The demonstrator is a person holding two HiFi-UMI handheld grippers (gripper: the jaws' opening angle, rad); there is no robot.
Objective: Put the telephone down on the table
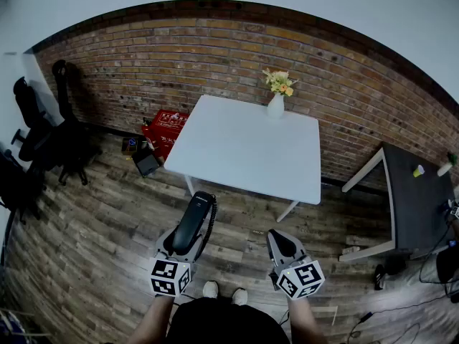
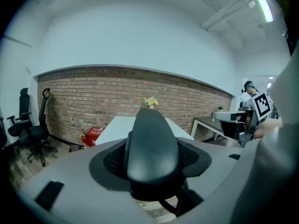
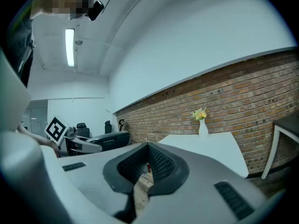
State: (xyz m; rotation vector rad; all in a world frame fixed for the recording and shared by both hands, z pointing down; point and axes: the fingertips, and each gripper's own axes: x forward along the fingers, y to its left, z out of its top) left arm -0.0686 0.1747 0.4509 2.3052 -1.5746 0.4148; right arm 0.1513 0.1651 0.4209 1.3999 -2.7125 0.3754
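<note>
Brick wall is standing behind the white table ahead, my left tongs are pinching the telephone over the floor, my right tongs are pressed together, empty, so I am aiming to lay it flat, gently.

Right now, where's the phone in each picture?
Head view: the phone is low and left of centre, not yet over the table.
Left gripper view: the phone is big, in the centre, gripped between the jaws.
Right gripper view: the phone is small, at middle left.
Shared landmark: the vase of yellow flowers on the table shows in the left gripper view and the right gripper view too.
</note>
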